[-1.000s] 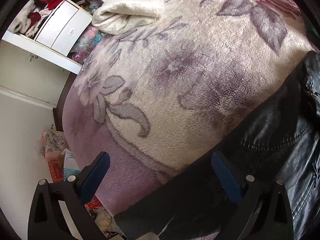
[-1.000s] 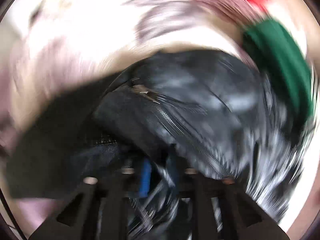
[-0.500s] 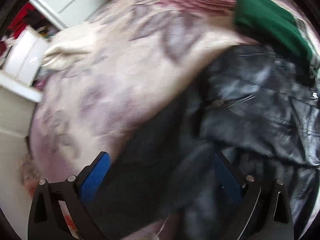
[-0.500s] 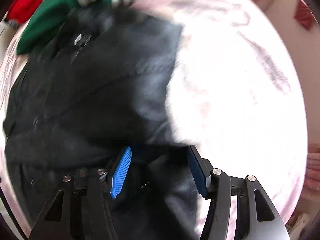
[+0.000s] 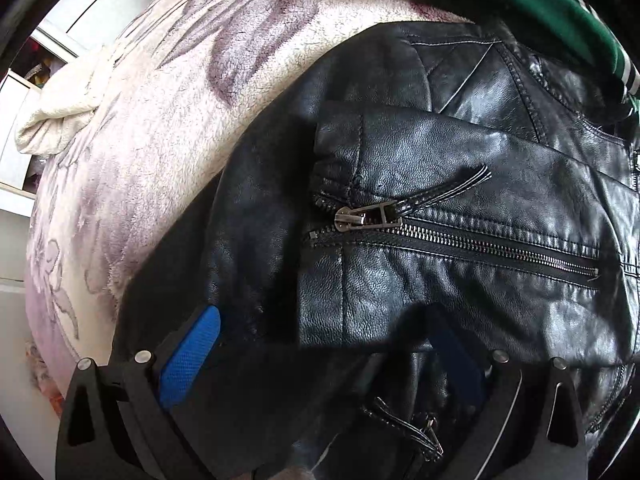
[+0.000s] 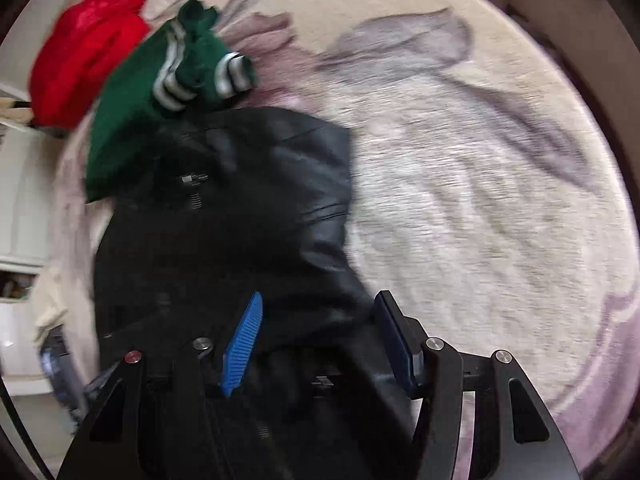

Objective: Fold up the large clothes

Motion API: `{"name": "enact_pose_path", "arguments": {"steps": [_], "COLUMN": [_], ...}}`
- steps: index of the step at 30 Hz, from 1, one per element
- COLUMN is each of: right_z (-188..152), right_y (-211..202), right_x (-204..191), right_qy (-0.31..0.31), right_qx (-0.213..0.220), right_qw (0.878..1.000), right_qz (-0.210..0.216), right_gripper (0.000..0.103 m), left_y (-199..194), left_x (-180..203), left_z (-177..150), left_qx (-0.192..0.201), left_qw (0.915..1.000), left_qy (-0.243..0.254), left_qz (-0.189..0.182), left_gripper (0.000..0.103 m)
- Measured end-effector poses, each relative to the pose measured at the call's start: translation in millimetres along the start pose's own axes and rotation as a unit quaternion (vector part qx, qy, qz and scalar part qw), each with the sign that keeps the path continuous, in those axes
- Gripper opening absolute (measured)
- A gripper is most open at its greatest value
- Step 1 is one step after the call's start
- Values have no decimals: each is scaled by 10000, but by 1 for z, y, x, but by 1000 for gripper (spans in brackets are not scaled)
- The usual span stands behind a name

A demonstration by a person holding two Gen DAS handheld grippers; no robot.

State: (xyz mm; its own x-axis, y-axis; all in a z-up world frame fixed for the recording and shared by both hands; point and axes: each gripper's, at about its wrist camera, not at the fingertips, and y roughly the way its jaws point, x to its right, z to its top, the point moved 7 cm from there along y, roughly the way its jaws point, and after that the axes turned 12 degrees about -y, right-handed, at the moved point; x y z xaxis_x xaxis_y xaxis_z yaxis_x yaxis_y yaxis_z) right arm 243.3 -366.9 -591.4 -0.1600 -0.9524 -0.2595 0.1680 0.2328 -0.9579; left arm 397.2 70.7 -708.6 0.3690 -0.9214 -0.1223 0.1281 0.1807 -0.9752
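Observation:
A black leather jacket (image 5: 440, 184) lies on the flowered plush blanket (image 5: 160, 120), a sleeve with a zipper (image 5: 460, 240) folded across its body. My left gripper (image 5: 324, 344) is open, its blue pads straddling the jacket's lower edge close above it. In the right wrist view the jacket (image 6: 240, 220) shows dark and blurred. My right gripper (image 6: 320, 332) is open with jacket material lying between the pads.
A green garment with striped cuffs (image 6: 176, 68) lies at the jacket's far end, also in the left wrist view (image 5: 520, 4). A red garment (image 6: 84, 48) lies beyond it. A cream towel (image 5: 60, 116) sits at the blanket's left edge by white cabinets.
My left gripper swung right from bare blanket over the jacket. My right gripper, shut on the jacket a second ago, has opened and turned; the sleeve now lies folded across the body.

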Motion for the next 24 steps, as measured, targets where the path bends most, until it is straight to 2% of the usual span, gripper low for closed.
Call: {"name": "enact_pose_path", "arguments": {"steps": [1, 3, 5, 7, 9, 11, 13, 14, 16, 17, 19, 21, 22, 23, 24], "right_z": [13, 1, 5, 2, -7, -21, -43, -58, -89, -100, -114, -132, -137, -146, -146], "right_y": [15, 47, 43, 28, 5, -10, -18, -19, -21, -15, -3, 3, 5, 7, 18], "right_x": [-6, -9, -14, -23, -39, -55, -69, -77, -88, -90, -93, -92, -92, -85, -78], "right_qy": [-80, -179, -314, -490, -627, -747, -964, -1087, -1213, -1270, -1308, -975, -726, -507, -387], "right_qx": [-190, -727, -783, -818, -746, -752, -870, -981, -1179, -1278, -1442, -1486, -1466, -1468, -1466], "right_qw": [9997, 9966, 9943, 9918, 9931, 9934, 9906, 9882, 9847, 9827, 9795, 9832, 9859, 9873, 9878], "right_qz": [-100, -328, -655, -851, -658, -441, -438, -459, -424, -434, -521, -418, -365, -329, -344], "right_gripper": [52, 52, 52, 53, 53, 53, 53, 53, 53, 53, 53, 53, 53, 53, 53], "left_y": [-1, -4, -14, -36, -57, -71, -73, -72, -68, -64, -55, -42, -33, -27, -23], "left_x": [-2, -10, -27, -57, -89, -128, -166, -186, -217, -230, -244, -256, -260, -266, -274], "left_z": [-1, -5, -11, -26, -47, -79, -118, -141, -181, -201, -237, -262, -271, -278, -285], "left_qx": [13, -2, 9, 77, 202, 258, 73, -98, -412, -556, -783, -766, -790, -768, -661], "left_qw": [10000, 9997, 9987, 9949, 9887, 9830, 9765, 9683, 9483, 9344, 8994, 8535, 8263, 8037, 7739], "left_qy": [-35, -171, -408, -868, -1312, -1691, -2091, -2428, -3070, -3419, -4091, -4745, -5087, -5354, -5701], "left_qz": [-64, -196, -305, -507, -698, -668, -522, -573, -693, -833, -1326, -2014, -2285, -2481, -2679], "left_gripper": [103, 103, 103, 103, 103, 103, 103, 103, 103, 103, 103, 103, 102, 100, 98]}}
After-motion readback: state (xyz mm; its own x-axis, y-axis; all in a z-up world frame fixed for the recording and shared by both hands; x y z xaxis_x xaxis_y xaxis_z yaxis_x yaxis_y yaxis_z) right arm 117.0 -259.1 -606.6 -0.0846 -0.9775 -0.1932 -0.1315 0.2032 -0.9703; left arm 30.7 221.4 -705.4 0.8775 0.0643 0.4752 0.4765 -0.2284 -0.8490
